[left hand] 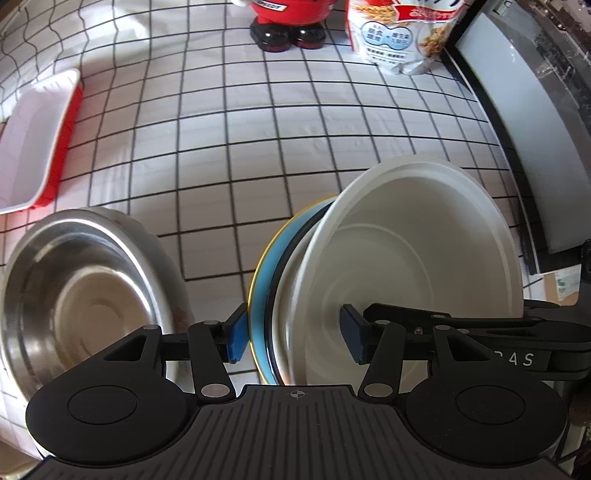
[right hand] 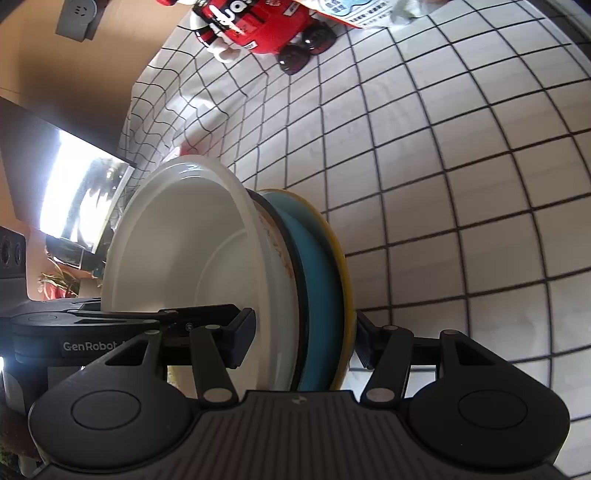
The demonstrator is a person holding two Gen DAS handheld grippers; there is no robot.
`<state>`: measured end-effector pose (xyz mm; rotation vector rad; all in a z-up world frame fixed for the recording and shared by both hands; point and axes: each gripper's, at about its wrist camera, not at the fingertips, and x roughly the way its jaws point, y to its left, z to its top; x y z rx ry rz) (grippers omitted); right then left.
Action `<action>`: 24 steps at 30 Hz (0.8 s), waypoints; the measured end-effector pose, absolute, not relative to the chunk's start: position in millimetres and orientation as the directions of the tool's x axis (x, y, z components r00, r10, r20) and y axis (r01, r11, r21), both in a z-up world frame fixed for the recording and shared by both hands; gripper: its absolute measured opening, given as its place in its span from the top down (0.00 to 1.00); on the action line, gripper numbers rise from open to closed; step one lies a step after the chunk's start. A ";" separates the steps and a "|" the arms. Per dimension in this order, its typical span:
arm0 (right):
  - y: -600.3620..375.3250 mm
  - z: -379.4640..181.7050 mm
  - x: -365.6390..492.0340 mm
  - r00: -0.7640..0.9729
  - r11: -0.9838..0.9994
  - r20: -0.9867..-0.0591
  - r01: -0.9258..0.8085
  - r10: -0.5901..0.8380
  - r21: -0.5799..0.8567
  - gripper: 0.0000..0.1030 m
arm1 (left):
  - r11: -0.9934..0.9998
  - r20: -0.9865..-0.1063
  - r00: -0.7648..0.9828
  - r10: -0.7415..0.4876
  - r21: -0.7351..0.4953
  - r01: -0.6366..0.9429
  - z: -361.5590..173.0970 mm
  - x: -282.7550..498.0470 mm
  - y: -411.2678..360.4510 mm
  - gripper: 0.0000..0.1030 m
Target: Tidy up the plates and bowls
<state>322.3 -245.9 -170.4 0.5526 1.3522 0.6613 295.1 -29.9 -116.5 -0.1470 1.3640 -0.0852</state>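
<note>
A stack of a white bowl (left hand: 413,251) nested on a blue plate (left hand: 264,266) with a yellow rim is held up on edge between both grippers. My left gripper (left hand: 293,334) is shut on the stack, one pad on the plate's underside, the other inside the bowl. My right gripper (right hand: 304,339) is shut on the same stack from the opposite side: white bowl (right hand: 184,251), blue plate (right hand: 317,280). A steel bowl (left hand: 81,295) sits on the table at lower left in the left wrist view.
A checked white tablecloth (left hand: 258,140) covers the table. A white tray with a red rim (left hand: 37,136) lies at the left. A red toy figure (left hand: 288,22) and a cereal bag (left hand: 402,33) stand at the back. A dark-framed appliance (left hand: 524,122) stands at the right.
</note>
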 end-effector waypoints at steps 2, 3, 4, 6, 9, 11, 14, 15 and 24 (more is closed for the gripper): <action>-249.7 -169.9 321.4 0.090 0.704 -0.699 -0.117 0.710 0.700 0.45 | 0.987 -0.967 0.203 -0.157 -0.162 -0.011 -116.2 295.0 -32.9 0.46; -251.3 -169.9 321.3 0.091 0.706 -0.700 -0.115 0.708 0.699 0.47 | 0.986 -0.966 0.202 -0.159 -0.164 -0.008 -116.4 295.6 -33.9 0.46; -252.0 -170.3 321.6 0.093 0.709 -0.703 -0.108 0.705 0.696 0.49 | 0.987 -0.967 0.201 -0.158 -0.163 -0.007 -116.3 296.1 -34.6 0.46; -252.3 -168.6 319.4 0.109 0.725 -0.716 -0.097 0.689 0.682 0.49 | 0.988 -0.969 0.195 -0.152 -0.156 -0.003 -116.5 297.4 -35.9 0.47; -250.7 -166.6 314.9 0.143 0.748 -0.735 -0.086 0.663 0.658 0.50 | 0.989 -0.971 0.190 -0.147 -0.148 0.009 -119.0 298.7 -38.9 0.45; -254.1 -170.3 313.5 0.137 0.733 -0.722 -0.063 0.678 0.677 0.50 | 0.987 -0.970 0.182 -0.161 -0.162 0.008 -121.0 300.3 -37.2 0.43; -257.7 -175.0 313.6 0.111 0.704 -0.697 -0.042 0.709 0.709 0.49 | 0.984 -0.968 0.178 -0.175 -0.175 0.012 -122.9 301.7 -36.4 0.42; -258.2 -175.5 313.8 0.109 0.697 -0.690 -0.040 0.715 0.716 0.48 | 0.984 -0.968 0.178 -0.177 -0.177 0.015 -123.1 301.9 -36.1 0.42; -255.4 -172.7 313.5 0.097 0.700 -0.694 -0.047 0.713 0.713 0.46 | 0.984 -0.967 0.179 -0.179 -0.180 0.012 -121.5 300.7 -38.5 0.44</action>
